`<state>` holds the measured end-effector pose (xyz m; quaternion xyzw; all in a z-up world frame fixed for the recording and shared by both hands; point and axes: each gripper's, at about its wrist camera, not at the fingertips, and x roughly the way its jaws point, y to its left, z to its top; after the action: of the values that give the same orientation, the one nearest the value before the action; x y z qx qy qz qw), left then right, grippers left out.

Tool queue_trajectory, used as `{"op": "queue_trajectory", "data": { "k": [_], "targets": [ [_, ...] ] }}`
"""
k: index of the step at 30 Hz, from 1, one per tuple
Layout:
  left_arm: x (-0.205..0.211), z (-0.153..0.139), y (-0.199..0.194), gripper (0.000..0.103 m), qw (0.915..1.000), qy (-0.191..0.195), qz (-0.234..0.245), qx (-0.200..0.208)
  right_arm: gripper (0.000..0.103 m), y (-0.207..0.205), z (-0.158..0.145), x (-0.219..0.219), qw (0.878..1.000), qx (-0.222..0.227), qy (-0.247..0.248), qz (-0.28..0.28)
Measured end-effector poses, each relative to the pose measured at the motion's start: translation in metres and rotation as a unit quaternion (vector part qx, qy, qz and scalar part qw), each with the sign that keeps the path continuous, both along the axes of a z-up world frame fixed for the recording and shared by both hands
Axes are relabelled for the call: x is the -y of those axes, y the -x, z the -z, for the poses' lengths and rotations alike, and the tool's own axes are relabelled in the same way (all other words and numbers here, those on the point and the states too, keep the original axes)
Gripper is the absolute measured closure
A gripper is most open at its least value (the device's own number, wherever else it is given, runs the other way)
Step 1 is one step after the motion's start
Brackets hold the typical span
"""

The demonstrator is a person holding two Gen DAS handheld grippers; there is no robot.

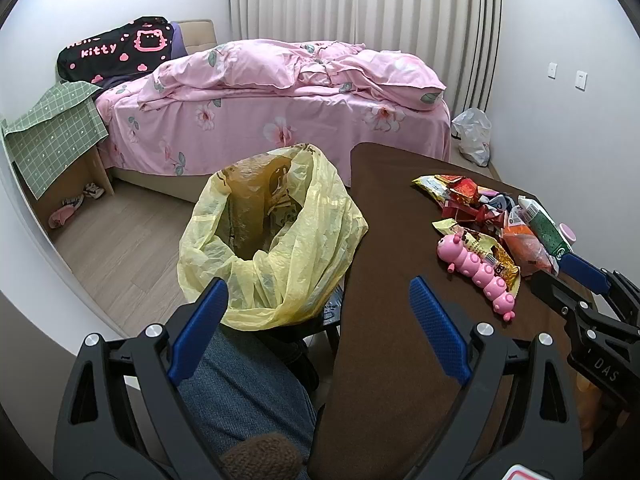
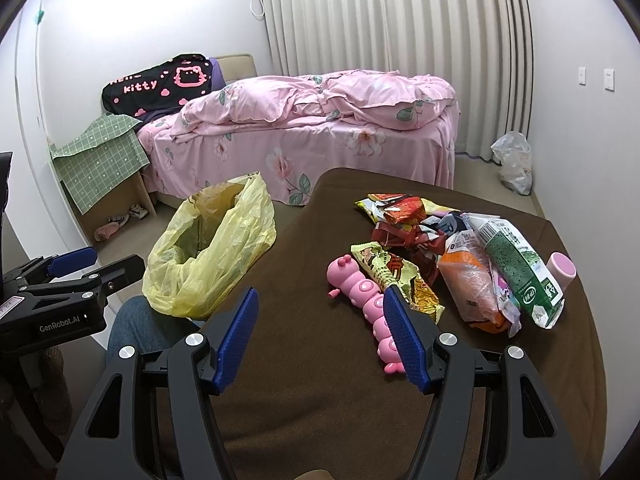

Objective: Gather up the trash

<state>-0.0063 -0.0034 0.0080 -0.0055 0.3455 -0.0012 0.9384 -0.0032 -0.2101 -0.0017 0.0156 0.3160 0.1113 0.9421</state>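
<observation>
Yellow bag (image 1: 276, 240) gapes beside the bench (image 2: 304, 360), left of the wrappers (image 2: 440, 248), which lie heaped on the bench. Step in hand, by appearance: the first pick, nothing yet lifted. Next move calls for the right hand-held gripper (image 2: 320, 336) to reach the wrapper just beyond the toy (image 2: 368, 304), sparing the toy. Right jaws stand wide apart, empty. Left hand-held gripper (image 1: 320, 320), likewise spread and empty, hovers near the bag.

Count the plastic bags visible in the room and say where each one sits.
2: the yellow bag stands open left of the table; the white bag sits on the floor by the curtain.
</observation>
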Motion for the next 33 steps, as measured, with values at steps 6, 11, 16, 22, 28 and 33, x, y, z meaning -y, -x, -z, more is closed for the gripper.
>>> {"op": "queue_trajectory", "data": {
  "k": [6,11,16,22,28,33],
  "targets": [
    [-0.003,0.0,-0.001,0.016,1.0,0.002,-0.001,0.0,0.042,0.0,0.0,0.0,1.0,0.0,0.0,0.0],
    [-0.006,-0.001,-0.001,0.016,1.0,0.004,-0.003,0.0,0.042,0.0,0.0,0.0,1.0,0.0,0.0,0.0],
    [-0.004,-0.002,-0.005,0.016,1.0,0.006,0.003,0.004,0.042,0.0,-0.001,0.001,1.0,0.003,0.006,0.001],
    [0.013,0.008,-0.027,0.016,0.999,0.022,0.039,0.001,0.042,-0.001,-0.003,0.039,0.998,0.02,0.03,0.052],
    [0.062,0.024,-0.059,0.016,0.9937,0.033,0.107,-0.012,0.042,-0.007,0.005,0.104,0.993,0.018,0.041,0.109],
    [0.107,0.038,-0.087,0.016,0.9836,0.054,0.169,-0.031,0.042,-0.015,0.023,0.145,0.989,0.014,0.064,0.132]
  ]
}}
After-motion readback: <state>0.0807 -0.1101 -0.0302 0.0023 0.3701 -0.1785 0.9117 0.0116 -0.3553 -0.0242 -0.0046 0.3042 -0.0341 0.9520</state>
